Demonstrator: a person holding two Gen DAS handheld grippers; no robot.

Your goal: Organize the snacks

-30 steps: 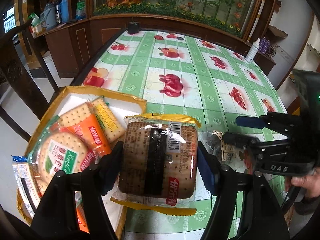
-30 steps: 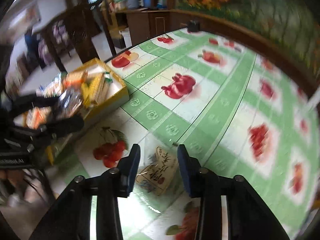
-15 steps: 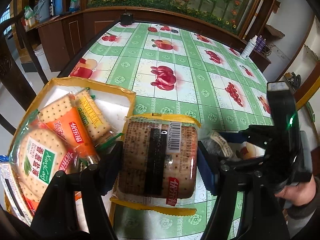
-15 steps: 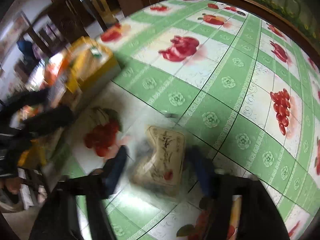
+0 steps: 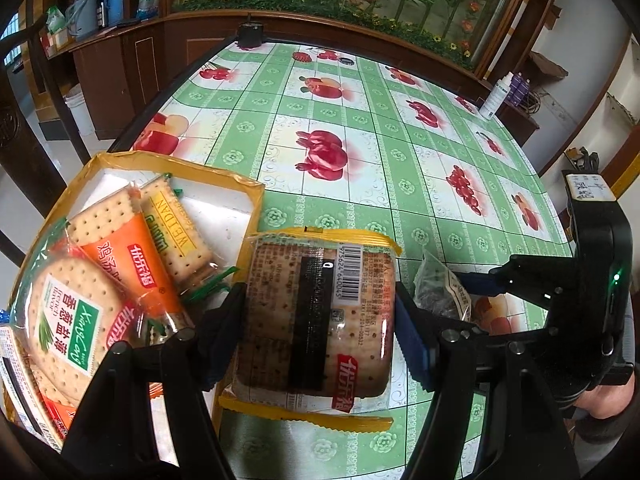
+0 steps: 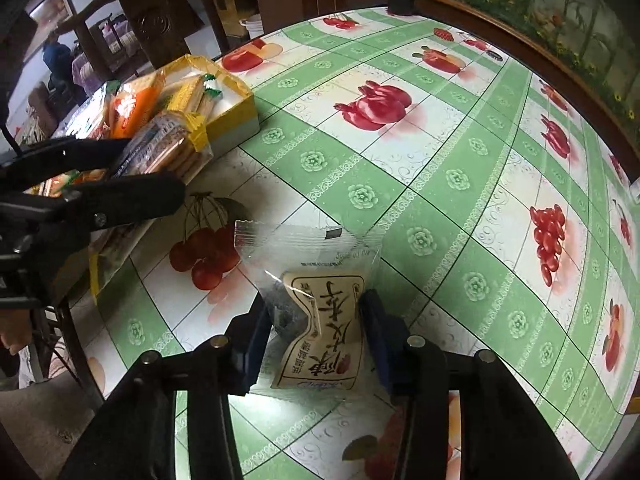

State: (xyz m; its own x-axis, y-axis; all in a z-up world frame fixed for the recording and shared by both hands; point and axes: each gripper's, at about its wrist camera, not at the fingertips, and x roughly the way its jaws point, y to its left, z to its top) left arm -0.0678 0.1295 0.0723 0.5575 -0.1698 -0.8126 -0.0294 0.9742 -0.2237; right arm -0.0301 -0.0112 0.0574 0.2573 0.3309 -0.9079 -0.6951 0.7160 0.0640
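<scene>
My left claw (image 5: 320, 320) grips a yellow-edged cracker pack (image 5: 316, 316), barcode up, beside the yellow box (image 5: 224, 184) holding a "WEIDAN" packet (image 5: 176, 228). My right claw (image 6: 316, 336) clamps a clear pouch (image 6: 316, 312) with a beige Chinese label on the surface (image 6: 440, 168).

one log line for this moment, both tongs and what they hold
left tongs: shut on yellow-edged cracker pack beside yellow cardboard box | right tongs: shut on clear dried-plum packet on tablecloth

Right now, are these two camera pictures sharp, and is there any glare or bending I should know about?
Left wrist view: sharp, with glare on the cracker pack wrapper and table edges bowed by the fisheye. Right wrist view: sharp too, with a sheen on the clear snack packet and a curved tablecloth grid.
</scene>
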